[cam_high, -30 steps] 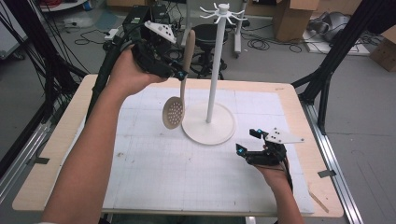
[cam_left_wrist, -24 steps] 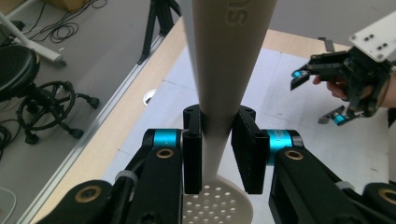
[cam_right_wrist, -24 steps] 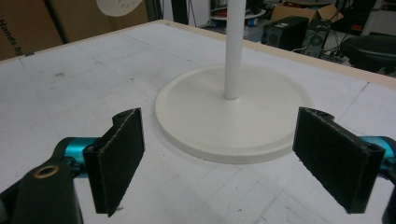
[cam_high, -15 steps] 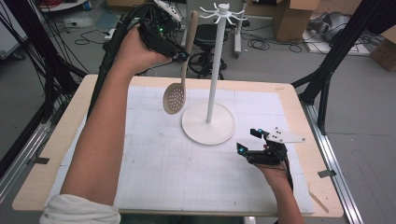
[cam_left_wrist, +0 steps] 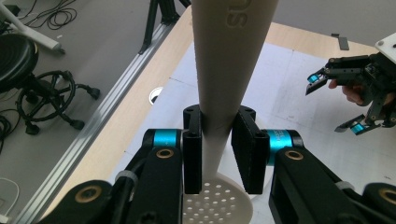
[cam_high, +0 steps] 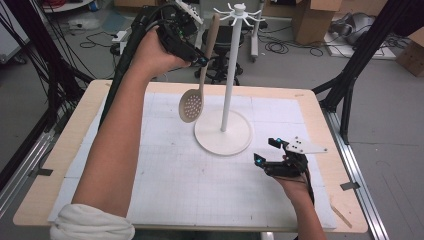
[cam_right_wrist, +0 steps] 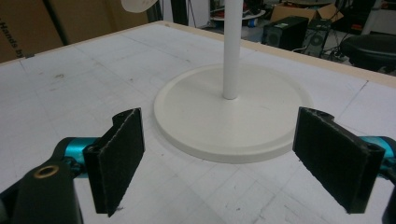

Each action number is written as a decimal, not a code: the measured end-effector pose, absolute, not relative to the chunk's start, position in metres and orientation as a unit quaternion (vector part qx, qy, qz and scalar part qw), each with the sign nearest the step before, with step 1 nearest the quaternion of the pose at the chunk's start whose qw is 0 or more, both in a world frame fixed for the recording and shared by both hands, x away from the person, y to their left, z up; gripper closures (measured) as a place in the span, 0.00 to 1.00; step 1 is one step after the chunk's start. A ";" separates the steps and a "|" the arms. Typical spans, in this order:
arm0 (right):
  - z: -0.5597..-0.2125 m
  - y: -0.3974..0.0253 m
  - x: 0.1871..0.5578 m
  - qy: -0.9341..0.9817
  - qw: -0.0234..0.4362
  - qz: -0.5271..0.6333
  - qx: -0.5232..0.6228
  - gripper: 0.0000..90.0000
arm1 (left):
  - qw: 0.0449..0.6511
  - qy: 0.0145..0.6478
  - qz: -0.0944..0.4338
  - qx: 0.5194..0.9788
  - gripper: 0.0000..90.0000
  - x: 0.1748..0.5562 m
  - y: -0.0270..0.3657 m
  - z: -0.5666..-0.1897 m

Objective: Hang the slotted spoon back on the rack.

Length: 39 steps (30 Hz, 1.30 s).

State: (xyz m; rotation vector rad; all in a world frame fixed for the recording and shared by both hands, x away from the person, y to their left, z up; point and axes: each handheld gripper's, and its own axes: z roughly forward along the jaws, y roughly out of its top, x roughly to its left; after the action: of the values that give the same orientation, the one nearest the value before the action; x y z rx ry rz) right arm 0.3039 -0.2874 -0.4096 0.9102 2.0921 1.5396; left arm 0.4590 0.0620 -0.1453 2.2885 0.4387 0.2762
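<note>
A beige slotted spoon (cam_high: 197, 85) hangs upright in the air left of the white hook stand (cam_high: 229, 95), bowl down. My left gripper (cam_high: 197, 59) is shut on its handle (cam_left_wrist: 219, 84), held high near the stand's top hooks (cam_high: 239, 11); the perforated bowl (cam_left_wrist: 218, 205) shows below the jaws. My right gripper (cam_high: 272, 152) rests low over the white mat, right of the stand's round base (cam_right_wrist: 233, 114), and is open with nothing between its pads. From the left gripper view the right gripper (cam_left_wrist: 343, 100) appears farther off, also open.
The wooden table (cam_high: 75, 135) carries a white gridded mat (cam_high: 190, 185). Beyond the far edge stand a black stool (cam_left_wrist: 28, 79), cables and cardboard boxes (cam_high: 310, 17). Black frame legs (cam_high: 360, 55) rise at the right.
My left gripper has lifted the spoon higher and to the right, nearer the stand's top. The right gripper has stayed in place, open.
</note>
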 end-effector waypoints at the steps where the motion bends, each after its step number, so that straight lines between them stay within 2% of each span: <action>1: -0.409 -0.287 0.303 0.746 0.192 0.548 0.326 0.18 | 0.387 0.173 0.109 0.899 0.83 0.459 0.061 -0.145; 6: -0.409 -0.290 0.302 0.743 0.193 0.550 0.328 0.18 | 0.386 0.175 0.112 0.899 0.83 0.460 0.053 -0.143; 10: -0.410 -0.289 0.303 0.744 0.192 0.550 0.326 0.18 | 0.363 0.178 0.114 0.907 0.82 0.461 0.048 -0.150; 11: -0.410 -0.288 0.303 0.745 0.191 0.550 0.325 0.18 | 0.363 0.175 0.128 0.906 0.80 0.460 0.049 -0.150; 15: -0.410 -0.289 0.303 0.744 0.191 0.552 0.324 0.18 | 0.369 0.193 0.134 0.899 0.57 0.458 0.059 -0.157; 19: -0.410 -0.287 0.304 0.745 0.192 0.551 0.323 0.18 | 0.334 0.208 0.127 0.910 0.51 0.455 0.069 -0.167; 25: -0.410 -0.285 0.305 0.749 0.192 0.547 0.320 0.18 | 0.378 0.216 0.118 0.892 0.42 0.446 0.090 -0.176; 39: -0.410 -0.284 0.305 0.752 0.192 0.541 0.322 0.18 | 0.386 0.226 0.129 0.885 0.24 0.434 0.118 -0.187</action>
State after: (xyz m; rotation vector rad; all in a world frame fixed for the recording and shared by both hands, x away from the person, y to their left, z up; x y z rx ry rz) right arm 0.3047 -0.2837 -0.4105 0.9047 2.1121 1.5189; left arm 0.4340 0.1184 -0.1872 2.2532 0.5747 0.3283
